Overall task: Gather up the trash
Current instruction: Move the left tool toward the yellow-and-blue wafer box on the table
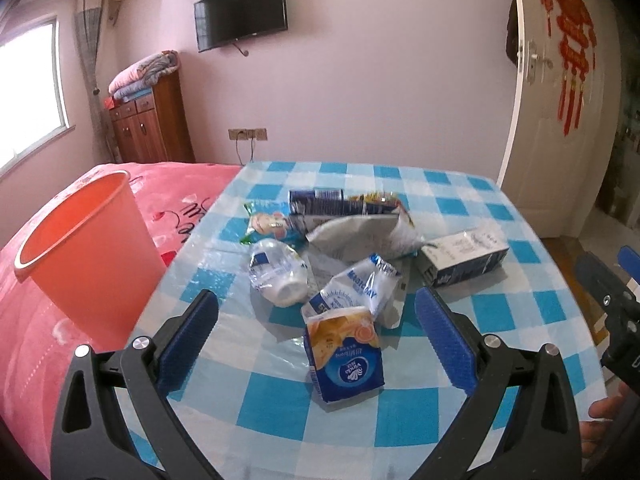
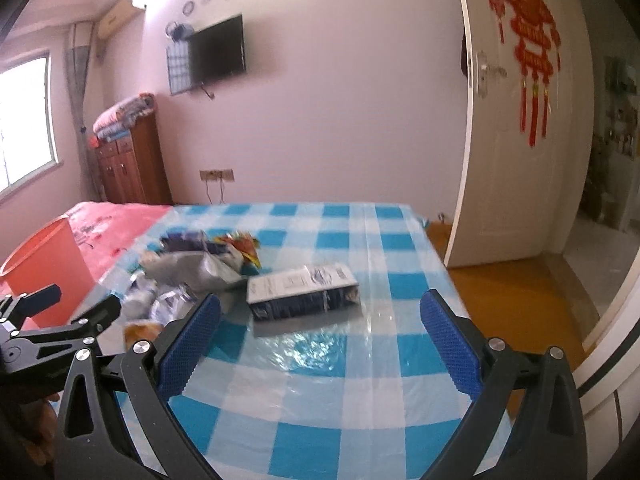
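Trash lies in a loose pile on the blue-checked tablecloth (image 1: 472,200). Nearest is a blue and orange tissue pack (image 1: 344,354), lying between the fingers of my open left gripper (image 1: 318,304). Behind it are a white and blue wrapper (image 1: 360,286), a crushed clear bottle (image 1: 276,270), a silver foil bag (image 1: 360,236) and a colourful snack packet (image 1: 272,226). A white and dark blue carton (image 1: 460,258) lies on its side at the right. My right gripper (image 2: 320,312) is open just in front of that carton (image 2: 302,290), nothing between its fingers.
An orange bin (image 1: 84,248) stands on the pink bedspread (image 1: 36,340) left of the table. The table's right edge drops to a wooden floor (image 2: 512,292) by a white door (image 2: 516,140). A wooden cabinet (image 1: 154,120) stands by the window.
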Tool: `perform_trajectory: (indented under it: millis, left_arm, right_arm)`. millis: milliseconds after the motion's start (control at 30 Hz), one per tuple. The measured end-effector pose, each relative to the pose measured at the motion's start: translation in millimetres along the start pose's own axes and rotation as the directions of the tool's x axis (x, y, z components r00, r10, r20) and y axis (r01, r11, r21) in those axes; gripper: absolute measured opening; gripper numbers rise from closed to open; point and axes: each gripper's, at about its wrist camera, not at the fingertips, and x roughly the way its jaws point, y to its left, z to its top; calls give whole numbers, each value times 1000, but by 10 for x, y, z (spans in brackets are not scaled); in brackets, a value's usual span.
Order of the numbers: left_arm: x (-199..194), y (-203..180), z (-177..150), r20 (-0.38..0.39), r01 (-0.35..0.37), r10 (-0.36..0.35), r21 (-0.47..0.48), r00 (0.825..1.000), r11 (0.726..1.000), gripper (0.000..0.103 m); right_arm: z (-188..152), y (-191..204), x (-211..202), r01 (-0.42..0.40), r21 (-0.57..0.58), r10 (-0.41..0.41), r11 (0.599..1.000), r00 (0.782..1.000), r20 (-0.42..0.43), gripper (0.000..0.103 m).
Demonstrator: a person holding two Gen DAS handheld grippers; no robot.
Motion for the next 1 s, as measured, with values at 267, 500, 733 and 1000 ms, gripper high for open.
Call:
perform_trajectory:
  millis: [267, 500, 733, 1000]
  left_arm:
    - [-296, 53, 40, 72, -8, 9, -6, 997, 1000, 99]
    - [-482, 88, 56, 118, -14, 15, -8, 993, 1000, 99]
    - [-559, 116, 58, 131, -13, 14, -11, 991, 1000, 99]
    - [-635, 137, 72, 151, -14, 17, -15, 988, 1000, 99]
  right_arm:
    - [51, 107, -207, -53, -13, 53, 999, 999, 9, 99]
    - [43, 191, -349, -75, -37, 76, 997, 997, 30, 99]
    - [117, 197, -522, -66, -45, 69, 997, 994, 83, 99]
    - [150, 203, -573, -64, -50, 68, 997, 994, 82, 99]
